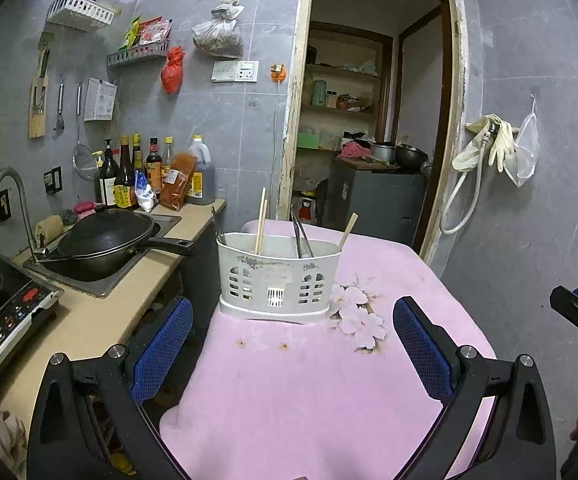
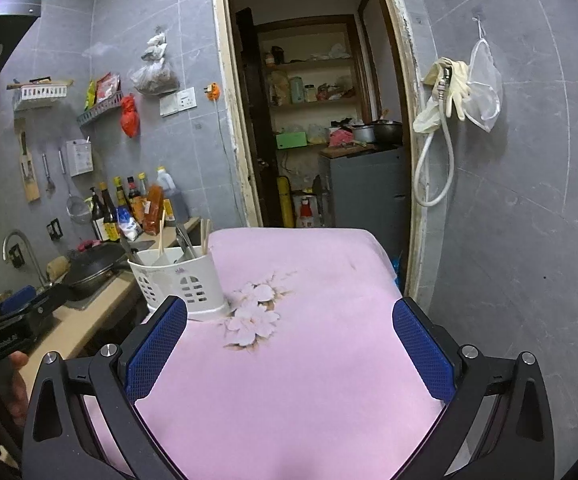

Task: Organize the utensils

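A white plastic utensil caddy [image 1: 277,280] stands on the pink tablecloth [image 1: 309,392], holding wooden chopsticks [image 1: 261,222], metal tongs [image 1: 301,236] and another wooden stick [image 1: 348,230]. My left gripper [image 1: 292,328] is open just short of the caddy, with nothing between its blue pads. In the right wrist view the caddy [image 2: 181,284] sits to the left beyond the left pad. My right gripper [image 2: 289,328] is open wide over the cloth [image 2: 289,400], holding nothing. Each gripper shows at the other view's edge.
A counter [image 1: 101,320] lies left of the table, with a black wok [image 1: 105,240] in the sink, an induction cooker [image 1: 5,320] and several sauce bottles [image 1: 149,172]. An open doorway [image 1: 369,120] is behind. A tiled wall with hanging gloves [image 1: 493,144] stands right.
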### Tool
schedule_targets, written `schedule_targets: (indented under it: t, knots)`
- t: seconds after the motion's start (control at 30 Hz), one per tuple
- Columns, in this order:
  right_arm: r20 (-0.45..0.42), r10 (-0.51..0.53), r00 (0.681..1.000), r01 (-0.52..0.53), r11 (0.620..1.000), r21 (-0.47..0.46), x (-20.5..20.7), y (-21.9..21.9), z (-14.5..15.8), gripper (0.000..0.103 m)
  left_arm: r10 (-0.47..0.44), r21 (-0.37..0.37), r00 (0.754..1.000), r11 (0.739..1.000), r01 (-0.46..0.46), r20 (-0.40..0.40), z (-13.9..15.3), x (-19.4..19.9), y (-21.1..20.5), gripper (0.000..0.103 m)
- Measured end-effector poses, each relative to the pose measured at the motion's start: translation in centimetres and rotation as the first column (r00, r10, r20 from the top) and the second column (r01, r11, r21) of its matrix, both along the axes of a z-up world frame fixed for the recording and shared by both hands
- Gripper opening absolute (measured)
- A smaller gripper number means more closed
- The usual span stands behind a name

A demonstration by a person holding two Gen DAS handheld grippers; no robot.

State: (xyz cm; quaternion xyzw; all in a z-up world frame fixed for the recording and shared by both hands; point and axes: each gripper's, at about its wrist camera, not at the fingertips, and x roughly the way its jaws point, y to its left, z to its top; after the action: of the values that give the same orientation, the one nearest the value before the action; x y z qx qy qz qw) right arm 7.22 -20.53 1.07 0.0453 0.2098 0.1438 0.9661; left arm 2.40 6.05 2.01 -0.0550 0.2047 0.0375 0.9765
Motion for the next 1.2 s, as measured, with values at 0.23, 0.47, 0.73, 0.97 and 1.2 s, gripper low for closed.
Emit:
schedule_targets:
  t: [0.23, 0.47, 0.73, 0.97, 1.2]
  knots:
    - [-0.008, 0.001, 1.000, -0.001, 1.000, 0.004, -0.3, -0.7, -0.2, 0.103, -0.012, 0.014, 1.000, 1.000, 0.012, -0.005, -0.5, -0.4, -1.0, 0.098]
    - [-0.007, 0.000, 1.000, 0.000, 1.000, 0.005, -0.3, -0.7, -0.2, 0.103, -0.007, 0.015, 1.000, 1.000, 0.007, -0.001, -0.6, -0.5, -1.2, 0.098]
    - [-0.007, -0.001, 1.000, 0.001, 1.000, 0.005, -0.4, -0.6, -0.3, 0.103, -0.003, 0.013, 1.000, 1.000, 0.003, 0.003, -0.5, -0.4, -1.4, 0.098]
    - [-0.008, 0.001, 1.000, -0.001, 1.000, 0.006, -0.4, -0.6, -0.3, 0.103, -0.005, 0.012, 1.000, 1.000, 0.005, 0.002, -0.5, -0.4, -1.4, 0.098]
    - [-0.010, 0.003, 1.000, -0.003, 1.000, 0.008, -0.6, -0.5, -0.3, 0.103, -0.002, 0.013, 1.000, 1.000, 0.002, 0.001, -0.4, -0.4, -1.4, 0.098]
